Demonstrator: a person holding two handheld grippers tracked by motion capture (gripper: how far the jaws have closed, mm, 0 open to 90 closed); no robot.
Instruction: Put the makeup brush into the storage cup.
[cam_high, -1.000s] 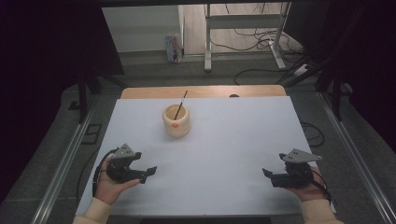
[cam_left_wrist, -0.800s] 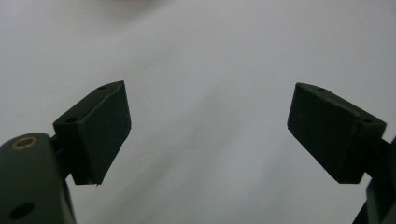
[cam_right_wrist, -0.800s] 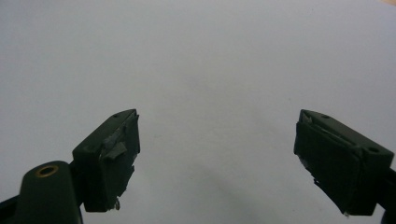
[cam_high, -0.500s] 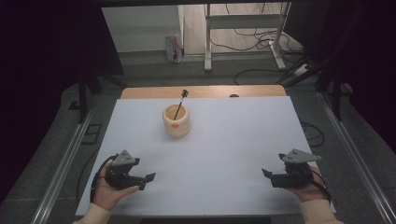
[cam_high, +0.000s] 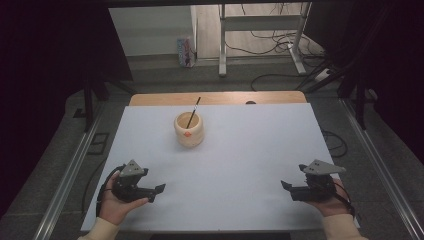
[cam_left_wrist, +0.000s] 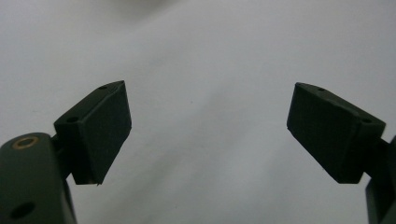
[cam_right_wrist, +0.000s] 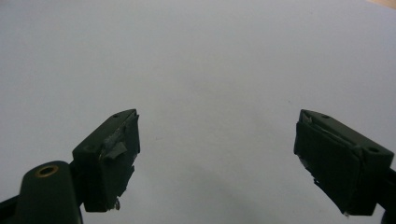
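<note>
Left hand-held gripper drew back (jaws wide), well apart from cup.

A white counter with a wooden far edge fills the frame's centre. Grey floor surrounds it; a metal rack and loose cables sit at upper right, darkness at both sides.

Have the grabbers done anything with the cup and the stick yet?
Nothing looks done. The thin dark stick stands leaning inside the cream cup at the far middle of the white table. The left gripper and right gripper sit at the near edge, jaws wide apart and holding nothing. Reaching for the cup and stick is probably all ahead.
</note>
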